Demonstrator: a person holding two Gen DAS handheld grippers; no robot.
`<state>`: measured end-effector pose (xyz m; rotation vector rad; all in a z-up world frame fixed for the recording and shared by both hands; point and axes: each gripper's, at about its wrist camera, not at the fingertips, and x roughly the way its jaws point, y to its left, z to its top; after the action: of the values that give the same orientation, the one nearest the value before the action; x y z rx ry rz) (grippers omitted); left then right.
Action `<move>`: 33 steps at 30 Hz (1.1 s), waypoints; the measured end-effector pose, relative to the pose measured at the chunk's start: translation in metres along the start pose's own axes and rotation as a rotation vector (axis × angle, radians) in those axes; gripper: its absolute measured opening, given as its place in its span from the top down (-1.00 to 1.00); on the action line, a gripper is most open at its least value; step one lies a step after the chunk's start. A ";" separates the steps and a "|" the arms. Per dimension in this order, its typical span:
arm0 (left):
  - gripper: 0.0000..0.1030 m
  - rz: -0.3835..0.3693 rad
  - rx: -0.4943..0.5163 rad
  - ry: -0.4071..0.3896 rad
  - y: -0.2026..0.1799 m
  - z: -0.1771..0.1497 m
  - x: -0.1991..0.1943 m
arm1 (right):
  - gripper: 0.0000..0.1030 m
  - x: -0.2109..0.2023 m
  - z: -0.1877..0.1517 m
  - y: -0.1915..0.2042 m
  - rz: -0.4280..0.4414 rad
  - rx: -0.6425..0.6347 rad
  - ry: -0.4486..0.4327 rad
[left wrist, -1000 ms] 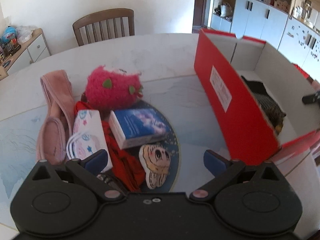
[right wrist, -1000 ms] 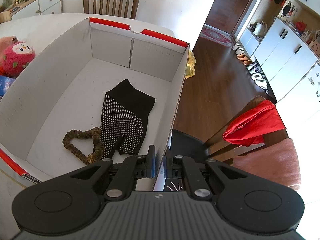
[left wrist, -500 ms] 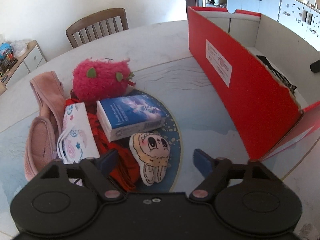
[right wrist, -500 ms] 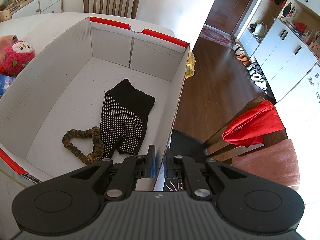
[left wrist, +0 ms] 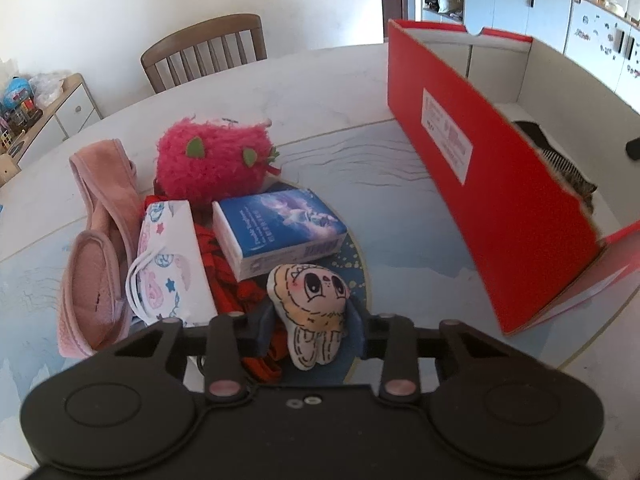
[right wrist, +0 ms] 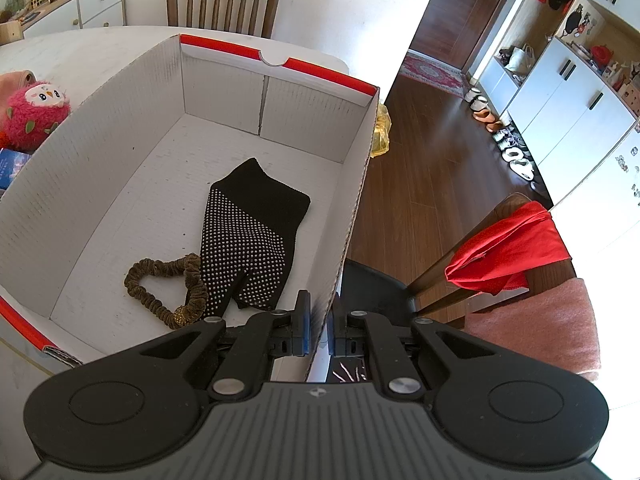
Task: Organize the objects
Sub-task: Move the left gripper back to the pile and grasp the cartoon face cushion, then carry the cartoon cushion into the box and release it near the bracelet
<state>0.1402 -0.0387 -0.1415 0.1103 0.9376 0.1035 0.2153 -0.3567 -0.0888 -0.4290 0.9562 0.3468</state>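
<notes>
Since the frame of a second ago, the left gripper (left wrist: 310, 330) has come down onto the pile and narrowed from a wide spread until its blue pads flank the small cartoon-face plush (left wrist: 310, 312); the pads sit against both sides of the plush, which still rests on the round blue mat (left wrist: 362, 276). The right gripper (right wrist: 318, 330) has not shifted.

Right gripper: jaws nearly together, pinched on the near side wall of the red cardboard box (right wrist: 348, 216), one pad inside the box and one outside.

Box contents: a black dotted glove (right wrist: 252, 232) lying flat on the floor of the box, and a brown scrunchie (right wrist: 168, 288) just beside it, touching the glove's lower edge.

Items on the table (left wrist: 320, 92), left of the box: a blue tissue pack (left wrist: 280, 232) directly behind the plush; a fuzzy pink toy (left wrist: 212, 164) behind the pack; a patterned white gift bag (left wrist: 172, 268) to the left, lying on red cloth (left wrist: 224, 276); pink slippers (left wrist: 96, 240) at the far left.

A wooden chair (left wrist: 204, 52) stands behind the table.
</notes>
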 end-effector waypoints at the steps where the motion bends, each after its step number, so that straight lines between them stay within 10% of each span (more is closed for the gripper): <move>1: 0.35 -0.006 -0.005 -0.008 0.001 0.001 -0.003 | 0.84 0.000 0.000 0.001 0.000 0.000 0.000; 33: 0.34 -0.256 0.156 -0.152 -0.062 0.099 -0.075 | 0.85 0.002 0.002 0.002 0.017 0.009 -0.007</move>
<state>0.1789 -0.1155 -0.0320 0.1391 0.7999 -0.2123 0.2168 -0.3537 -0.0902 -0.4118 0.9547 0.3591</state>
